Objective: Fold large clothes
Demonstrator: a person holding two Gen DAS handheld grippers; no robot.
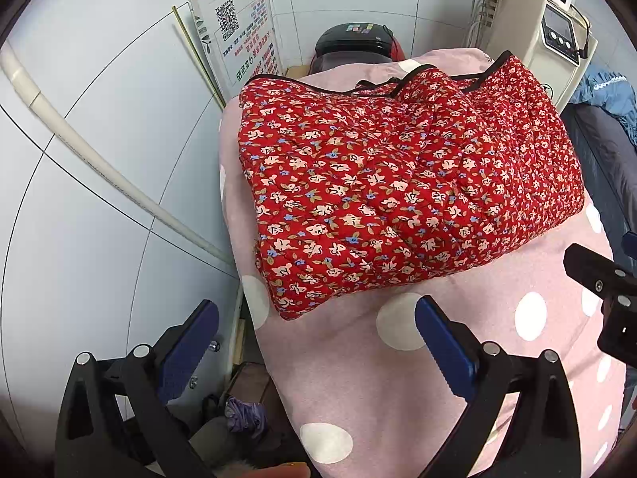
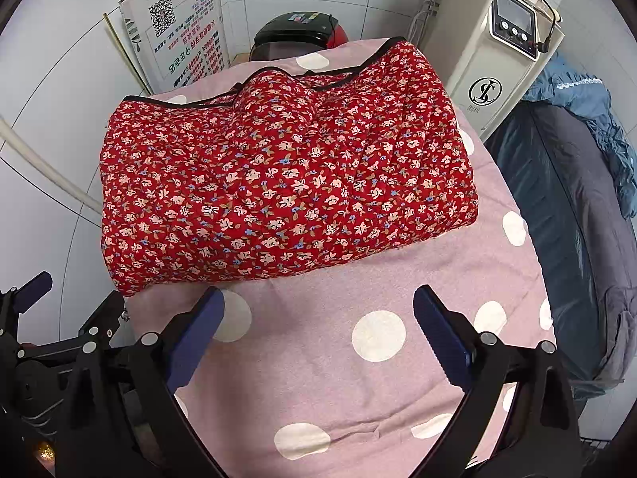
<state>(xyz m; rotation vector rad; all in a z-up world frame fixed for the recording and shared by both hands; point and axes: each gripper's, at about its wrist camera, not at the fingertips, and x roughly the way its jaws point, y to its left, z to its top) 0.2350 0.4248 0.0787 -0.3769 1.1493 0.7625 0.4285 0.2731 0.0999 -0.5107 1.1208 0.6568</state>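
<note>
A red quilted garment with a small flower print [image 1: 398, 191] lies folded into a thick rectangle on the pink polka-dot bed cover [image 1: 358, 378]. It also shows in the right wrist view [image 2: 278, 183], with black-trimmed edges at its far side. My left gripper [image 1: 316, 314] is open and empty, held just short of the garment's near edge. My right gripper [image 2: 318, 306] is open and empty, also just short of the near edge. The right gripper's body [image 1: 609, 298] shows at the right of the left wrist view, and the left gripper [image 2: 28, 318] at the left of the right wrist view.
A white tiled wall with a pipe [image 1: 99, 167] runs along the left. A QR-code poster [image 1: 239, 40], a black and red appliance [image 1: 354, 40] and a beige machine [image 2: 497, 59] stand behind the bed. A dark bed with blue cloth [image 2: 577, 199] lies to the right.
</note>
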